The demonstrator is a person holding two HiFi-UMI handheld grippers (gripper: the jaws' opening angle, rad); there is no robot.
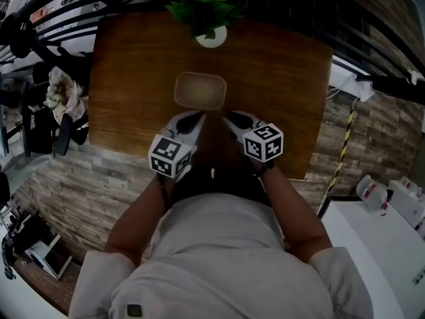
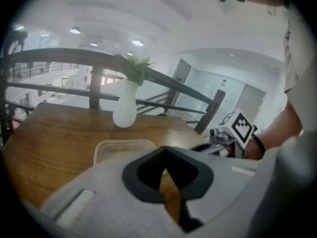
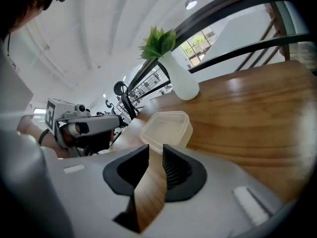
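Box [image 1: 200, 90]: just ahead of both, long axis crosswise (left nearer).
Left gripper [image 1: 191, 119]: tips together, empty.
Right gripper [image 1: 236, 121]: narrow gap, empty.

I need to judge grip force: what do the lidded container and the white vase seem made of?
The container looks like thin, milky translucent plastic: rounded corners, a lipped lid, dull finish. The vase is plain white with a soft sheen, probably glazed ceramic, though plastic cannot be ruled out.
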